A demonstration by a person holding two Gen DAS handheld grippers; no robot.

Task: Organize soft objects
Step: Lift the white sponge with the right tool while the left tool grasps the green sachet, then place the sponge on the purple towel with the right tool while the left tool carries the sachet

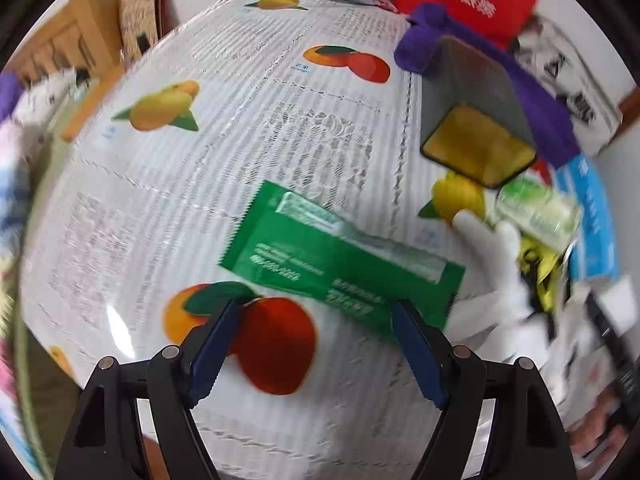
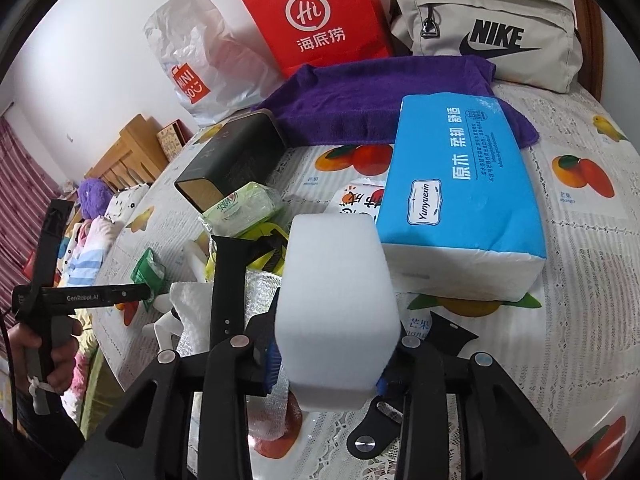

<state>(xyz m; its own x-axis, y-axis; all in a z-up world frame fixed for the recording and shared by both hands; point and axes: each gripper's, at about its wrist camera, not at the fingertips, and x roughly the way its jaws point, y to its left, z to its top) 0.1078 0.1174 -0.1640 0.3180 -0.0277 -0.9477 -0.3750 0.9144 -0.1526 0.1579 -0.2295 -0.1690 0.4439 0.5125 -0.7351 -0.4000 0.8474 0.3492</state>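
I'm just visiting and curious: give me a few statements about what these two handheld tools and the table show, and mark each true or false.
1. The right gripper clamps a white foam block. True.
2. The left gripper grips the green packet. False: its jaws stand open above the tablecloth, with the packet lying flat just beyond them.
3. The blue tissue pack lies partly on the purple towel. True.
4. The red paper bag lies flat at the table's middle. False: it stands upright at the far edge, by the wall.
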